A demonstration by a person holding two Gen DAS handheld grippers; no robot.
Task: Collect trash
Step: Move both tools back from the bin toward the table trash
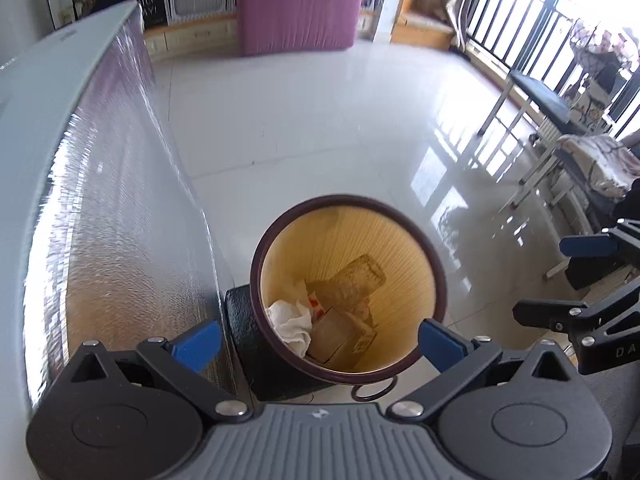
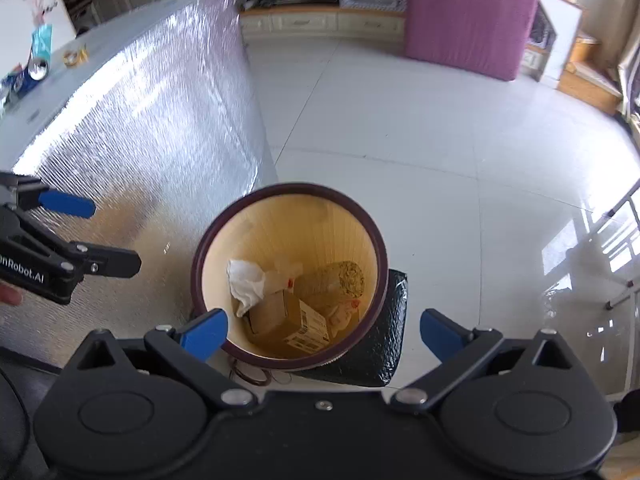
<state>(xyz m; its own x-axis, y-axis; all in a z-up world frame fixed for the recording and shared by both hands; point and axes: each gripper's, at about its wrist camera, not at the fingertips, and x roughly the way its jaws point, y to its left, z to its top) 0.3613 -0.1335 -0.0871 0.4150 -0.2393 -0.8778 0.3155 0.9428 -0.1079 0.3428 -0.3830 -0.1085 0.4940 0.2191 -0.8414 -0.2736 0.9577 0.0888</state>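
Note:
A round waste bin with a dark brown rim (image 1: 442, 280) (image 2: 382, 252) and yellow inside stands on the floor below both grippers. It holds a crumpled white tissue (image 1: 290, 320) (image 2: 246, 280), a cardboard box (image 1: 332, 334) (image 2: 290, 316), a clear plastic bottle (image 1: 356, 280) (image 2: 336, 278) and other scraps. My left gripper (image 1: 318, 340) is open and empty above the bin. My right gripper (image 2: 322, 330) is open and empty above it too. Each gripper shows at the edge of the other's view.
A table draped in silver foil (image 1: 120, 208) (image 2: 160, 120) stands to the left of the bin. A black bag (image 1: 244, 332) (image 2: 380, 340) lies under the bin, with rubber rings (image 2: 250, 376) on the white tiled floor (image 1: 320, 120). A purple mattress (image 2: 468, 16) leans at the far wall.

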